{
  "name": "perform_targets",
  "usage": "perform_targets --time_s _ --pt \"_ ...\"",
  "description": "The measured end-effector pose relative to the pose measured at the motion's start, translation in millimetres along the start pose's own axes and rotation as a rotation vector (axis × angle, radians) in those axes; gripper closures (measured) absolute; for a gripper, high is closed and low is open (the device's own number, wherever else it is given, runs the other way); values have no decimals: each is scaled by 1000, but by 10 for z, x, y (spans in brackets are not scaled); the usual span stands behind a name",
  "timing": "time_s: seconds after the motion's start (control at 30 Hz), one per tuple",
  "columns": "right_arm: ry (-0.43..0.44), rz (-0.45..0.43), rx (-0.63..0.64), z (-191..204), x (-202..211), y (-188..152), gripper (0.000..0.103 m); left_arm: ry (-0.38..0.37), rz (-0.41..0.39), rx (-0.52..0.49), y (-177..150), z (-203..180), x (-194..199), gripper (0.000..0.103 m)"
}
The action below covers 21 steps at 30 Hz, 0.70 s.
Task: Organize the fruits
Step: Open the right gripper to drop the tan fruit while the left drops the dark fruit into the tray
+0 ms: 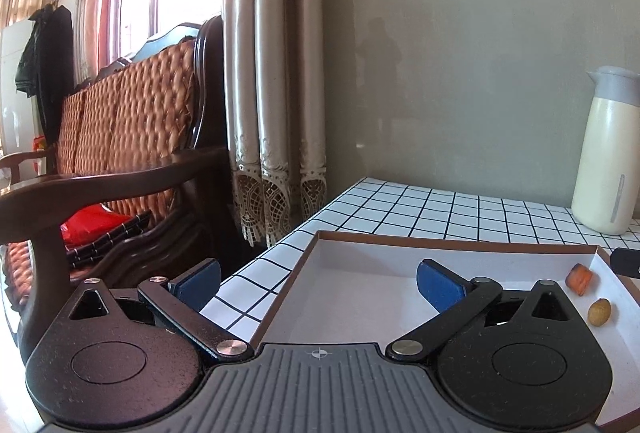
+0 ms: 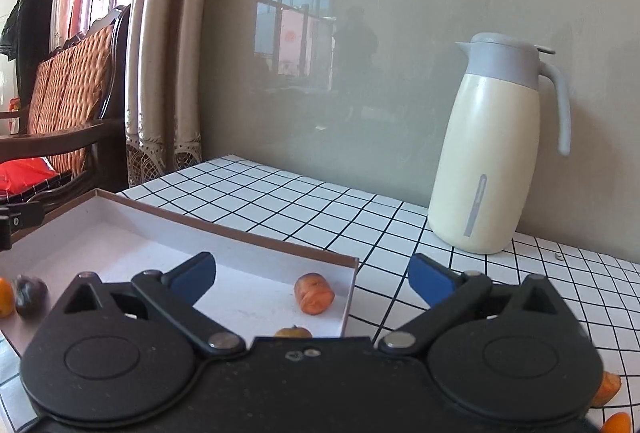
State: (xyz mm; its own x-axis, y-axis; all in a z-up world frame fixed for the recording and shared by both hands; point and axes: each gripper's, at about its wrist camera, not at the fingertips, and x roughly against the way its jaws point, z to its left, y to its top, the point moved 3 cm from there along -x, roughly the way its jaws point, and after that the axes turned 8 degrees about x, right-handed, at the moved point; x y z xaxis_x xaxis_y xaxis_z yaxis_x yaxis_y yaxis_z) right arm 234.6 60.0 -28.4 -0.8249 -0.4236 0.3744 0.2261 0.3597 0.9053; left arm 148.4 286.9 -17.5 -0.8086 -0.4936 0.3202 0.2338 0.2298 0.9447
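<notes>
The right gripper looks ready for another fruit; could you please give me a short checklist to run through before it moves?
1. Right gripper open, nothing between its fingers: ok.
2. Left gripper open, holding nothing: ok.
3. Tray flat on the table: ok.
4. Orange piece lies inside the tray: ok.
5. Fruit still outside: orange piece on the cloth: not ok.
6. Jug upright, apart from the tray: ok.

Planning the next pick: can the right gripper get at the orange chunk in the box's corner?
Probably yes. The right gripper is open and empty, the orange chunk lies just ahead, uncovered. The low box wall beside it may crowd one finger.
</notes>
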Motion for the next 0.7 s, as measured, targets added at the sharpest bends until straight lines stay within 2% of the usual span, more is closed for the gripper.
perform_targets --time_s 0.2,0.7 --pt "8 -37 -25 9 77 48 6 -2 4 22 0 12 62 0" --pt "14 -27 -24 4 386 -32 6 -33 5 -9 -40 -139 422 0"
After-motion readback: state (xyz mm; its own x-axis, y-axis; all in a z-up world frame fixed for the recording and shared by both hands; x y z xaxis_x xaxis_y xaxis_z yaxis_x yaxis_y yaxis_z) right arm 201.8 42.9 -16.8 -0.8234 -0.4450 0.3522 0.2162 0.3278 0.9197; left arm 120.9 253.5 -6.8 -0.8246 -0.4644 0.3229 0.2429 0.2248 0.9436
